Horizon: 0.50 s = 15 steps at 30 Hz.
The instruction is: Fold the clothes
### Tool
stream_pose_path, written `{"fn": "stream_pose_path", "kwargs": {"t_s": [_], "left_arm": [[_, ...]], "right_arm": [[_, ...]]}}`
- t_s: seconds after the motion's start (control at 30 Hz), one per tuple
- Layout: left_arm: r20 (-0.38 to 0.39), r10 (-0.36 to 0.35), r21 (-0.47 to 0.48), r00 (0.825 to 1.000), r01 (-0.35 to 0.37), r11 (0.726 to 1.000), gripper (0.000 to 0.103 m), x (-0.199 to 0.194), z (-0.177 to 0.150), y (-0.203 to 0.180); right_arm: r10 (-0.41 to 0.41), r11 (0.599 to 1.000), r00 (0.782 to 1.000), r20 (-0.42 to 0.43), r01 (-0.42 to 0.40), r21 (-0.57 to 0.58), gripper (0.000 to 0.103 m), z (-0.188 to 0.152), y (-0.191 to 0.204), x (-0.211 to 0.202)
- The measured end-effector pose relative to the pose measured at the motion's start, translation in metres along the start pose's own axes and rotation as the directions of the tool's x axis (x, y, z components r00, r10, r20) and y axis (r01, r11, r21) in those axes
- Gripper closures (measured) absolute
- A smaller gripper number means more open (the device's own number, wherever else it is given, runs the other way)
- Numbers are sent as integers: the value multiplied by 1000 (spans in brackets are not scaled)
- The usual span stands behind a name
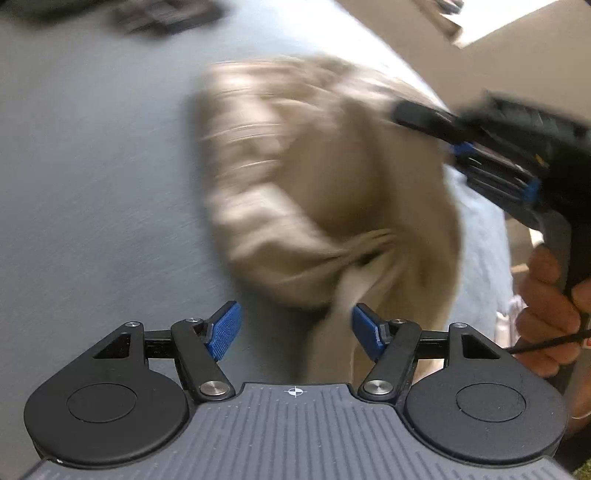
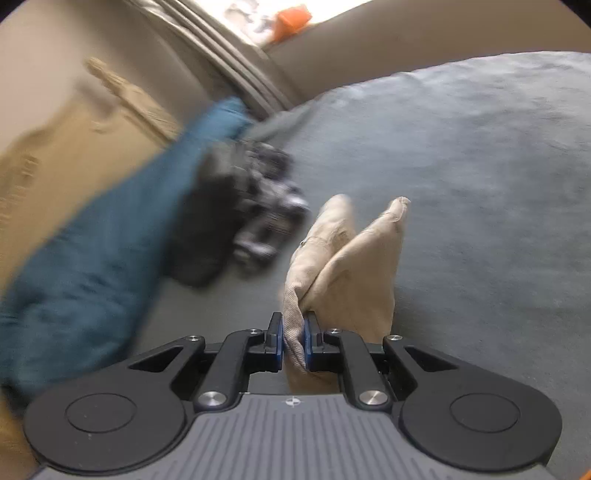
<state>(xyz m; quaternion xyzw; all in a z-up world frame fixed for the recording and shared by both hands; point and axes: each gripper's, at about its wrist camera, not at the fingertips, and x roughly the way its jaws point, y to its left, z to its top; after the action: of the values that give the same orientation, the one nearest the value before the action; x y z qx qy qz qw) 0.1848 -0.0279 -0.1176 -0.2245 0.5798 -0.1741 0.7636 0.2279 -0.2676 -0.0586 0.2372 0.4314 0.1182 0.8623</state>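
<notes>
Right wrist view shows the right gripper [image 2: 294, 341] with its blue pads pressed nearly together on a bunched fold of the beige garment [image 2: 347, 266], which stands up from the jaws in two peaks above the grey-blue bed cover [image 2: 480, 177]. Left of the garment in this view lie a dark patterned piece of clothing [image 2: 258, 206] and, further left, a teal cloth [image 2: 103, 236], both blurred; beyond them a tan surface [image 2: 74, 147] is too smeared to read. Left wrist view shows the left gripper [image 1: 295, 328] with its jaws standing well apart; a hanging strip of the same beige garment [image 1: 314, 177] passes between the pads, close to the pad on the right side of the picture, but whether it touches that pad cannot be told, and the other pad is clear of the cloth. Most of the garment lies rumpled on the bed cover [image 1: 92, 166] just beyond the left gripper, blurred by motion. On the garment's far right side the right gripper [image 1: 421, 114] reaches in, carried by a person's hand [image 1: 550, 306] on its handle. Dark clothing [image 1: 166, 14] lies well beyond the garment at the bed cover's far edge.
</notes>
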Motion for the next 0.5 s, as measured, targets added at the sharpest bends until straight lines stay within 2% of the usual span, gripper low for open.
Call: {"fn": "stream_pose_path", "kwargs": {"t_s": [0.1,0.2,0.27,0.33,0.5], "left_arm": [[32,52,-74,998,-49,996,37,-28,-7,41],[78,69,-114,994,-60,992,38,-47,-3,66],[117,36,-128,992,-21,992,38,-53,3,75],[152,-10,-145,988,32,989,38,-54,12,79],[225,-147,-126,963,178,976,36,-53,35,64]], "right_arm": [[-91,992,995,42,95,-87,91,-13,23,-1],[-177,951,980,90,194,-242,91,-28,54,-5],[-202,912,972,119,231,-337,91,-41,73,-7],[-204,876,972,116,235,-421,91,-54,89,-6],[-212,824,976,49,206,-528,91,-81,110,8]]}}
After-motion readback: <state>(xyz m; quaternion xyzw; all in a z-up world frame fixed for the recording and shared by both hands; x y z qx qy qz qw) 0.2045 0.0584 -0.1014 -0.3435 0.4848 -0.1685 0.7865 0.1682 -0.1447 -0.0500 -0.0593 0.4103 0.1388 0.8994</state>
